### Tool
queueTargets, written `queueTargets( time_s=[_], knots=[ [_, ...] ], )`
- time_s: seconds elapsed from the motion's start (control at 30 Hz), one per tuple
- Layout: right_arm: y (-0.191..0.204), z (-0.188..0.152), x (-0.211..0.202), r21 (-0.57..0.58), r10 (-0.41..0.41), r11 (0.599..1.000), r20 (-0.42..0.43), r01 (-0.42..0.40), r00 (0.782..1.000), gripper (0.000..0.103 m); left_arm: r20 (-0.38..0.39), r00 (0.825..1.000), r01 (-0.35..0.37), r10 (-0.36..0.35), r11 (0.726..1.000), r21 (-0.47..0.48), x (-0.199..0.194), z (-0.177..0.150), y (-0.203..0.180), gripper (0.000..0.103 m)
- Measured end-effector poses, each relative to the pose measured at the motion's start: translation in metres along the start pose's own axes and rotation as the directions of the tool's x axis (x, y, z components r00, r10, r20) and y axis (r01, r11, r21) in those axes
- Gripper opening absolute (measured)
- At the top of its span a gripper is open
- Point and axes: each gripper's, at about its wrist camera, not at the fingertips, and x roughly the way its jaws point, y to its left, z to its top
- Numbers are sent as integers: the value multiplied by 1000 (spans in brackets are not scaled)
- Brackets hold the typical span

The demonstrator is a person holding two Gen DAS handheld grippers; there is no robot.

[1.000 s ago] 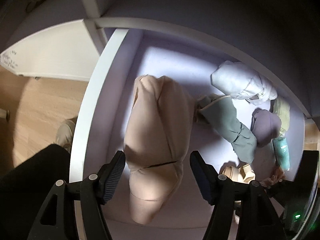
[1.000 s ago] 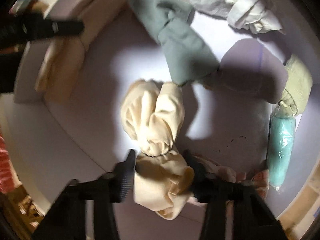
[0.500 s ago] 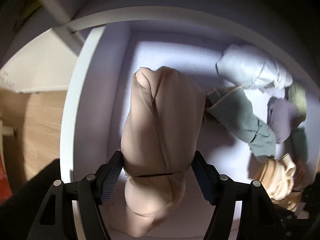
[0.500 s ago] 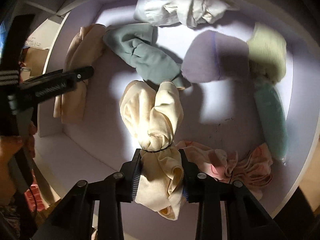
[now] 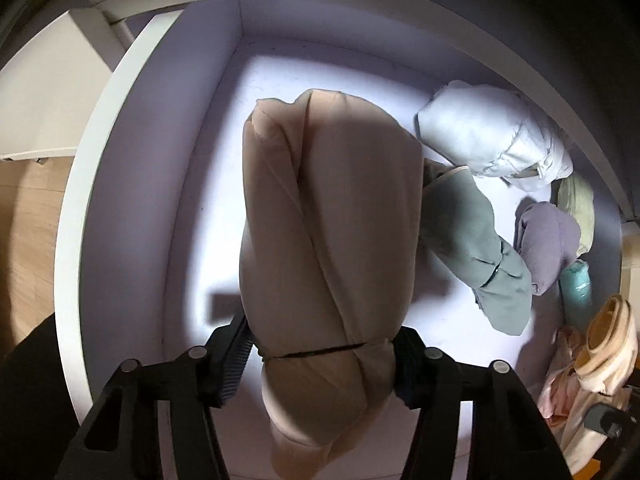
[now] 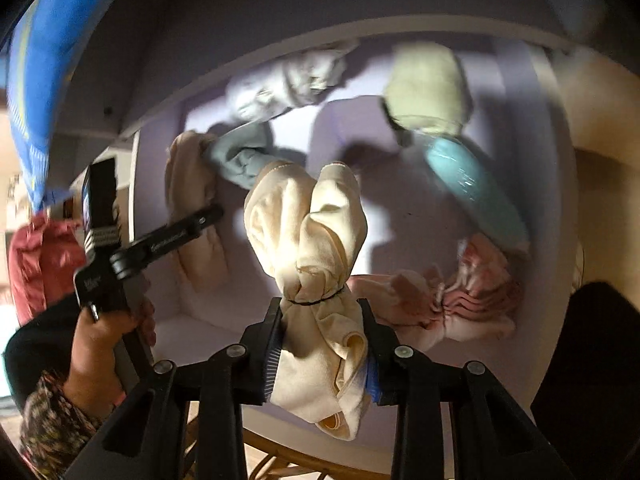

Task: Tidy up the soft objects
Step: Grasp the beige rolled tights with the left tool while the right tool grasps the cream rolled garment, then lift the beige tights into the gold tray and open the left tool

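Observation:
A tan cloth bundle [image 5: 328,220], tied with a black band, lies at the left of the lilac drawer [image 5: 132,208]. My left gripper [image 5: 320,360] points straight down over it. Its jaws are closing, and the pads press on the bundle's sides at the band. My right gripper [image 6: 322,344] is shut on a cream bundle [image 6: 308,224] just below its black band and holds it above the drawer floor. The cream bundle [image 5: 608,340] also shows at the right edge of the left wrist view.
Around them lie a grey-green bundle [image 5: 472,248], a white one [image 5: 492,136], a purple one [image 5: 548,244], a pale green one [image 5: 576,204], a teal roll [image 5: 576,292] and pink cloth [image 6: 460,304]. A hand [image 6: 100,340] holds the left gripper. The white drawer rim [image 5: 80,184] runs along the left.
The left gripper came down around the tan bundle and its jaws closed onto it. The right gripper tightened on the cream bundle, lifted it off the drawer floor and rolled.

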Motion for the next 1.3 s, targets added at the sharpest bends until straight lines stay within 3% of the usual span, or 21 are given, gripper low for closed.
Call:
queueTargets(
  time_s=[0.1,0.43,0.6,0.9,1.2,1.3],
  knots=[
    [0,-3,7,16,-19,1000,-15,19,1000,34,8,1000,12,-12,1000,-17,-1,-2,10,51],
    [23,12,43,-40,-42,998,-41,41,998,34,51,998,43,-42,999,-19,-41,-20,18,50],
    [17,15,35,-49,-30,998,-29,29,999,34,81,994,75,-75,997,2,-75,-42,23,50],
    [17,15,23,-56,-25,998,-15,24,1000,34,130,982,120,-135,986,119,-126,-67,-10,50],
    [15,16,18,-57,-31,998,-6,30,1000,34,155,959,200,-239,952,230,-178,-102,-25,49],
    [14,16,17,-55,-30,998,-6,30,1000,35,168,949,216,-266,939,268,-195,-96,-35,49]
  ],
)
